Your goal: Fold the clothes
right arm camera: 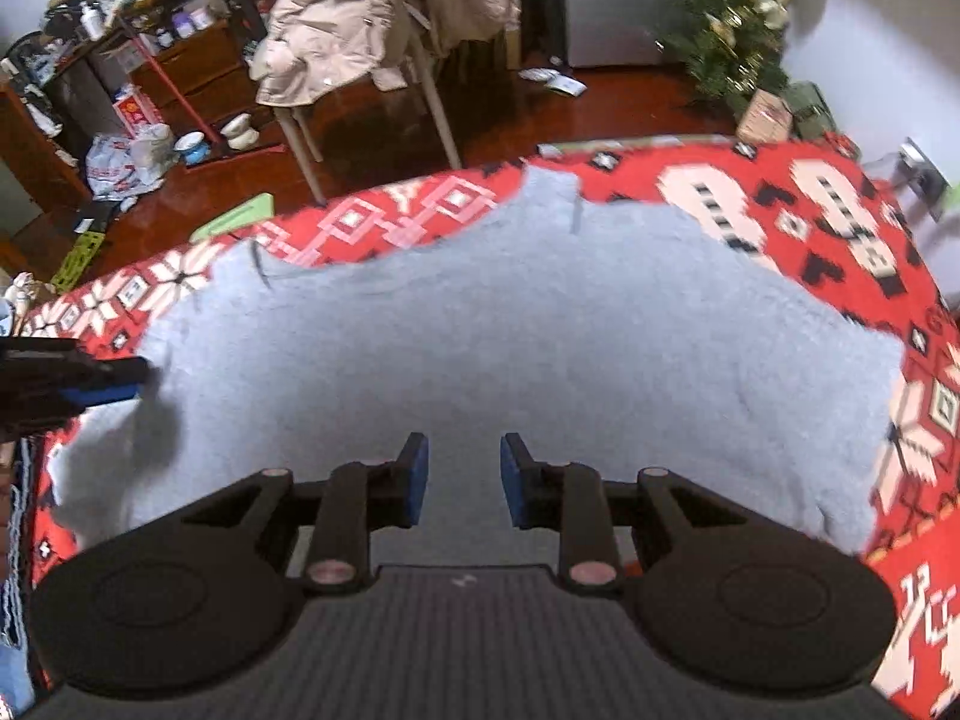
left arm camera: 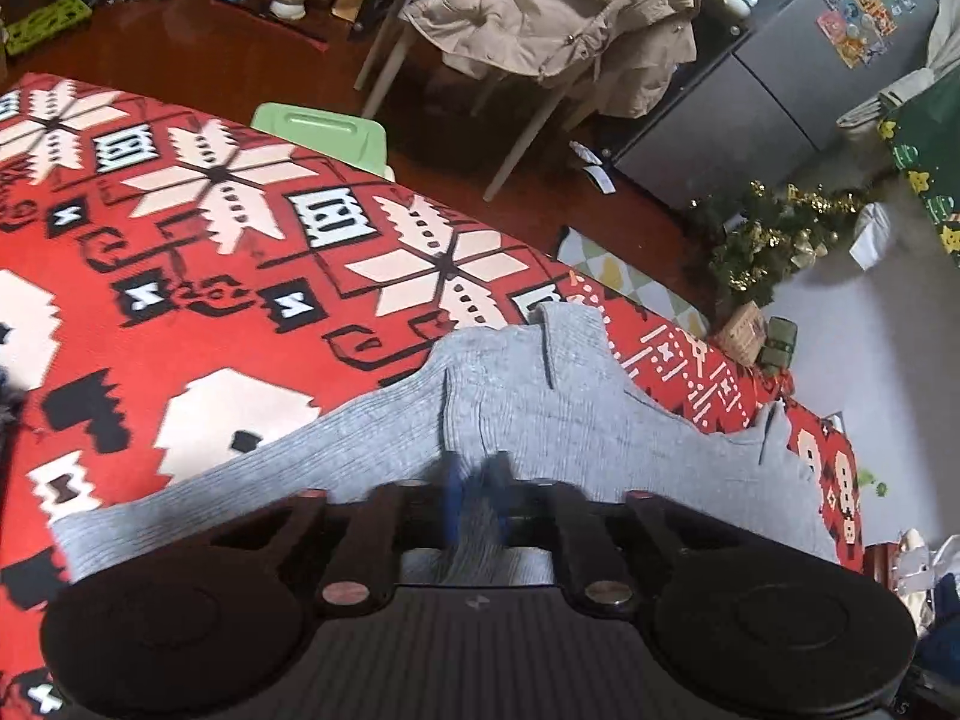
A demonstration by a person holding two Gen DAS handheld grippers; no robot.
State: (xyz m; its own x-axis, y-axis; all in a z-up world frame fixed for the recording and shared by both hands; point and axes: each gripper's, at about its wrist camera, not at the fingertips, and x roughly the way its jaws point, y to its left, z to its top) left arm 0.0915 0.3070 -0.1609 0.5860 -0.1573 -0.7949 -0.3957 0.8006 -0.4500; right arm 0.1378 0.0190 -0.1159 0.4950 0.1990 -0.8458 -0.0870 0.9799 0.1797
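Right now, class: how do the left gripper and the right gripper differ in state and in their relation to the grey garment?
The left gripper is shut, pinching a fold of the grey garment; the right gripper stands open with nothing between its pads. The left sits at the garment's edge; the right is over its middle. Both have blue pads and black frames.

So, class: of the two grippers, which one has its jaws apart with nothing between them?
The right gripper: its blue pads stand apart over the grey sweater. The left gripper is pinched shut on the sweater's edge.
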